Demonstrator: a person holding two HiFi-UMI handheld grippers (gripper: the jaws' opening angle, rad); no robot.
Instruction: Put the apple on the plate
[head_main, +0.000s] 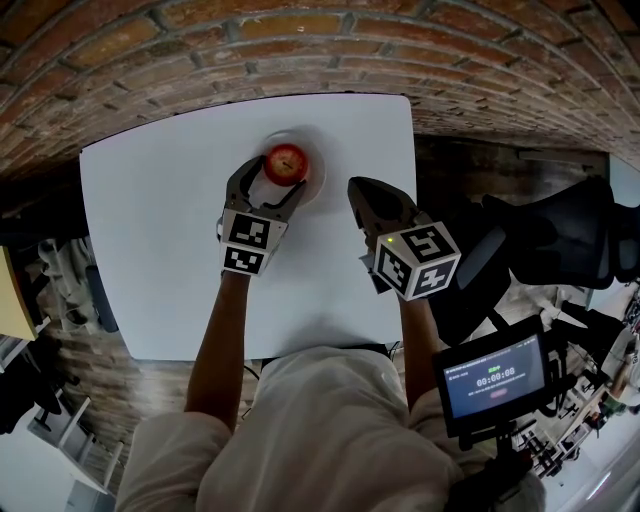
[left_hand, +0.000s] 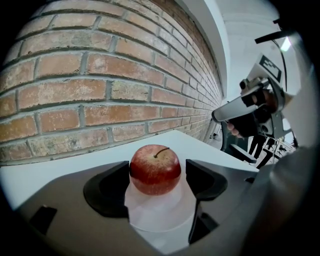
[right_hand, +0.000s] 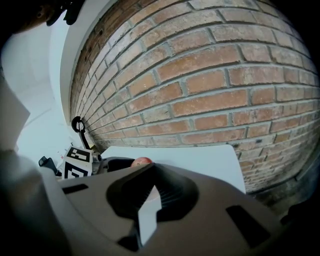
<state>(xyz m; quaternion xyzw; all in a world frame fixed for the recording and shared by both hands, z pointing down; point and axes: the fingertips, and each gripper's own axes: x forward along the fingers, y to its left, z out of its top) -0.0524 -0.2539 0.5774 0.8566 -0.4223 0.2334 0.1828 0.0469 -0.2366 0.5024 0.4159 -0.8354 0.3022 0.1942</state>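
Toward the far edge of the white table (head_main: 160, 250), close to the brick wall (left_hand: 100, 75), the red apple (head_main: 286, 161) sits upright, stem up, on a small white plate (head_main: 312, 186). The left gripper (head_main: 270, 185) reaches over the plate's near side with its jaws spread to either side of the fruit. In the left gripper view the apple (left_hand: 155, 169) stands between the two dark pads: the left one seems to just touch its skin, while a thin gap shows at the right one. The right gripper (head_main: 358, 186) hovers over bare table just right of the plate, its jaws pressed together at the tips and holding nothing.
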